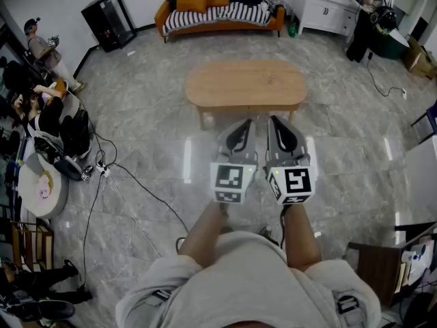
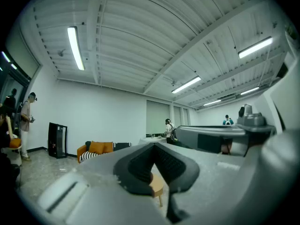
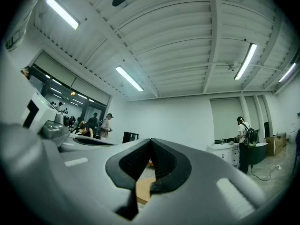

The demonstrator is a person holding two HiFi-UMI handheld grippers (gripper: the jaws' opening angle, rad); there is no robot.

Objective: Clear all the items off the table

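Holding the left tool [image 1: 246, 123] and the right tool [image 1: 273, 120] side by side, close but not touching, both aimed ahead toward the worktop [image 1: 246, 84]. Keeping each pair of jaws pressed together tip to tip, as seen in each gripper view, with nothing clamped between them. Carrying a marker cube [image 1: 230, 181] on the back of each, patterned faces turned up toward the head view. Gripped at the ends of bare forearms [image 1: 205, 231] reaching out from a light grey shirt [image 1: 246, 279]. Standing well back from the oval wooden worktop, with grey marble floor [image 1: 150, 142] between. Beyond the worktop, against the far wall, an orange sofa [image 1: 218, 12] with striped cushions, a black cabinet [image 1: 108, 20] to its left and a white sideboard [image 1: 326, 9] to its right, with a person [image 1: 369, 19] standing just beside the sideboard. Off to the left, black cables [image 1: 130, 183] trailing across the floor near other people [image 1: 41, 111] at the room's edge.
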